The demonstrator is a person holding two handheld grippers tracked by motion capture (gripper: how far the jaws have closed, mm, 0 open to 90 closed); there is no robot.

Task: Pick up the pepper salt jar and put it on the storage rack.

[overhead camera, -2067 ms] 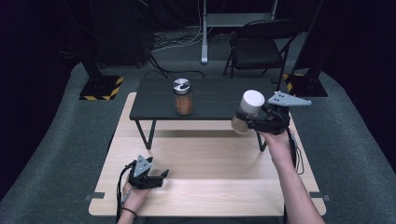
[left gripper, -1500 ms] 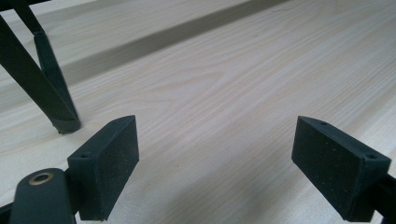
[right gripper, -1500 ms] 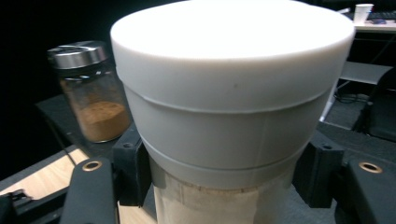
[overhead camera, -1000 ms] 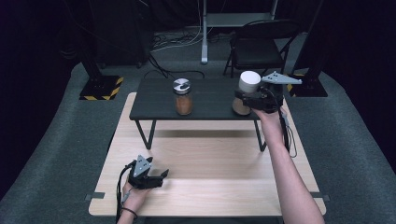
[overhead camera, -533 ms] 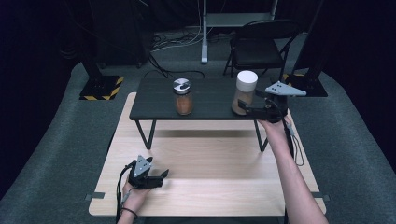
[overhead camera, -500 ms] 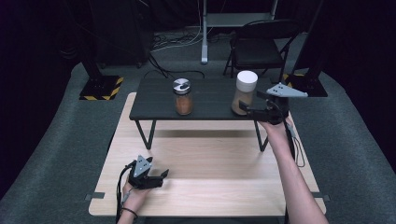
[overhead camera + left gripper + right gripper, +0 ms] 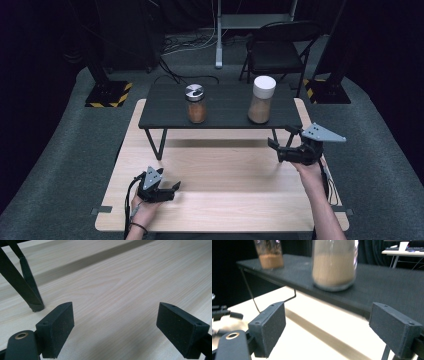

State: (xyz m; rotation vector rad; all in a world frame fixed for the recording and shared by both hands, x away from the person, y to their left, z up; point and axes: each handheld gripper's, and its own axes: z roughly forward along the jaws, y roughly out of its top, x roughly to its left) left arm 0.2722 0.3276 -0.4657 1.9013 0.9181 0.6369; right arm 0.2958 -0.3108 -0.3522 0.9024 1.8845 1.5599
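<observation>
My table (image 7: pixel 225 200) was pale wood, smooth with fine grain. The low shelf (image 7: pixel 225 107) looked matt black, faintly rough. My gripper pads (image 7: pixel 58 326) were black and grainy. Both jars (image 7: pixel 261 100) looked clear and glossy; the left one's lid (image 7: pixel 194 92) shone like metal.

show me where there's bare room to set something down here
Widest free patch: the wooden table between the left gripper and right gripper. On the black shelf, room left of the small jar and between it and the tall jar; its right end is tight.
</observation>
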